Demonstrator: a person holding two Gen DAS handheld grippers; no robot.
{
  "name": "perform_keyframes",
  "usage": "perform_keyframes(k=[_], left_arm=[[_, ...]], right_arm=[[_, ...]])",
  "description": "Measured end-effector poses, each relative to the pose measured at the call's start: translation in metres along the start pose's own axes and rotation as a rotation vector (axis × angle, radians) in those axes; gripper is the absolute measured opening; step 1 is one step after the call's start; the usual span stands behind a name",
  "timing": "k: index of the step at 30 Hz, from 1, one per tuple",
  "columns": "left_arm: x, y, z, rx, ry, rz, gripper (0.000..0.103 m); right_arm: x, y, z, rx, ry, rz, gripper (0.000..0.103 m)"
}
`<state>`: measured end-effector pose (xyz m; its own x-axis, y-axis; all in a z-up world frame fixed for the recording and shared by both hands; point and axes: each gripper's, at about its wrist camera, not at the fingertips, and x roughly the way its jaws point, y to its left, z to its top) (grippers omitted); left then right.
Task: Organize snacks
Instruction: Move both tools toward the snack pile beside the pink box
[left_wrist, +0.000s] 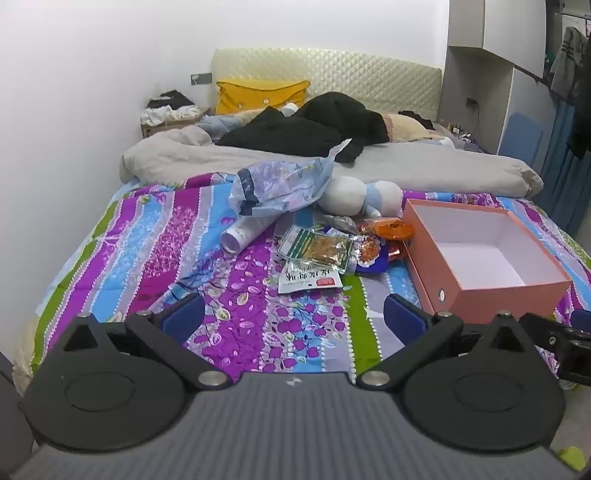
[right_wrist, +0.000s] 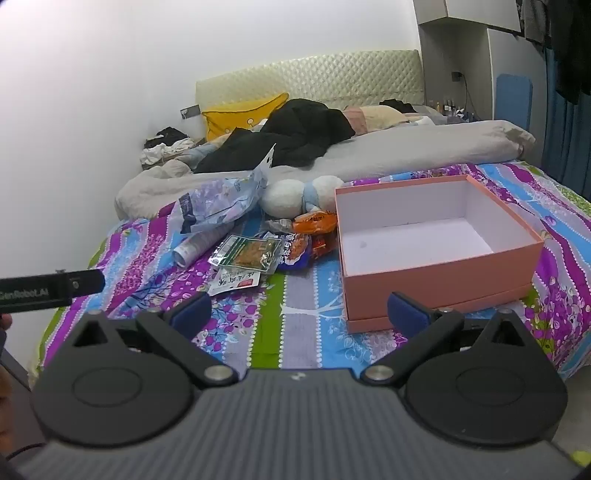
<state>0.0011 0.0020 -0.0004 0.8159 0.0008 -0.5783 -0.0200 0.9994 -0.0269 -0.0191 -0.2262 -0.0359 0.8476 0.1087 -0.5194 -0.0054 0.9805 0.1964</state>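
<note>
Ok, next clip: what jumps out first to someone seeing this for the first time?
The loud striped floral bedspread fills the foreground. On it, an open, empty pink box sits to the right of a jumble of snack packets. Behind the packets lie a crumpled plastic bag and a white plush toy.

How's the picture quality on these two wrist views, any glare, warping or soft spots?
Left wrist view: fisheye bends the headboard and darkens the corners; the wall is washed out; the snack packets stay fairly sharp. Right wrist view: same warping, bright wall at left, dark blurred corners; the pink box is clear, its white inside evenly lit.
</note>
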Motion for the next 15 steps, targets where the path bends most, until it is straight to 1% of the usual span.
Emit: perform_keyframes(k=[1,2,4,5,7,14,15], left_arm=[[0.0006,0.0007,0.0006,0.0,0.006,-0.004,0.103],[-0.0005,0.0036,-0.0005,-0.007,-0.005,-0.015,0.103],[0.0005,-0.0001,0.0019,0.013,0.01,-0.001,0.103],[0.0002,0.0008,-0.0001,0.016,0.003,-0.002,0.103],[-0.0008,-0.0007,-0.0047,0.014,-0.003,0.0,0.103],[-0.0001,0.0011,-0.0052,0.005,-0.003,-0.004,0.103],[-0.0001,0.0008,-0.0054,0.004,-0.002,-0.004,0.103]], right_arm=[[0.0008,0.0009,0.0004,-0.009,0.008,-0.008,0.103],[0.0008,0.001,0.0003,-0.01,0.006,-0.008,0.103],[0.0016,0.0008,0.0006,-0.004,0.009,-0.009,0.103],[0.0016,0.0006,0.0007,-0.002,0.009,-0.006,0.103],[0.0004,0.0005,0.0007,-0.001,0.0,-0.006,0.103],[-0.0063,-0.0021,0.0084,0.005,-0.005,0.001,0.103],[-0.0026,0.0003,0.0032,-0.002,-0.005,-0.001,0.103]])
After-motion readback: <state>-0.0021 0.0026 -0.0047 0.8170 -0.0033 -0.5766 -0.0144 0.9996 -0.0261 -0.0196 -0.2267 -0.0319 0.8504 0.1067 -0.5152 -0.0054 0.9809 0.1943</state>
